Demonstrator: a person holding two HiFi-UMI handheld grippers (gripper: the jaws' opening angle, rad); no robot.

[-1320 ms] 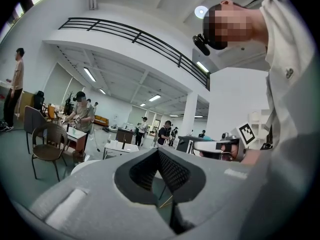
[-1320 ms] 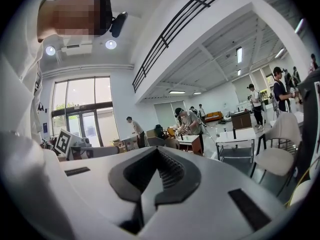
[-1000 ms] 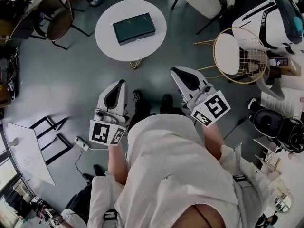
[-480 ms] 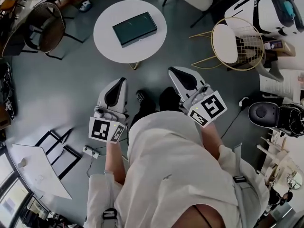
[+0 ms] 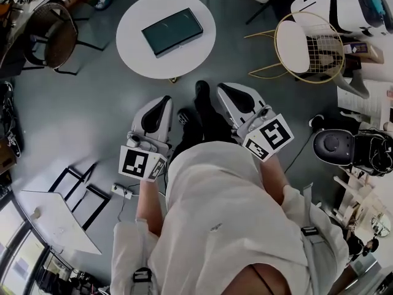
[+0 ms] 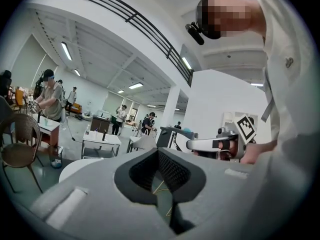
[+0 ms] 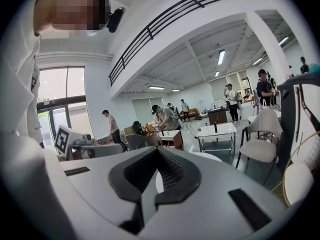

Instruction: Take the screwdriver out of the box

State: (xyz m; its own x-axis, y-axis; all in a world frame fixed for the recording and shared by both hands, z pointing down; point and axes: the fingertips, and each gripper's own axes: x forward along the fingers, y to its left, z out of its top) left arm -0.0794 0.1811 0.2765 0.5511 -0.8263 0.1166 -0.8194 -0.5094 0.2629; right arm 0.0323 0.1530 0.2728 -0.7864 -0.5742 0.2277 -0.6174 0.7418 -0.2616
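A dark green box (image 5: 172, 31) lies shut on a round white table (image 5: 138, 54) at the top of the head view. No screwdriver shows. My left gripper (image 5: 163, 101) and right gripper (image 5: 225, 90) are held side by side in front of the person's body, well short of the table, pointing toward it. Both are shut with nothing between the jaws. In the left gripper view the jaws (image 6: 159, 171) are together and the right gripper (image 6: 220, 144) shows beside them. In the right gripper view the jaws (image 7: 150, 179) are together too.
A brown wicker chair (image 5: 52, 32) stands left of the table and a gold wire chair (image 5: 307, 48) to its right. On the floor lie a power strip (image 5: 123, 191) and a white board (image 5: 55, 220). Several people stand at tables (image 6: 100, 139) in the background.
The person has stepped forward, one shoe now ahead between the grippers. Both grippers have drifted a little toward the table and lower. Both stay shut.
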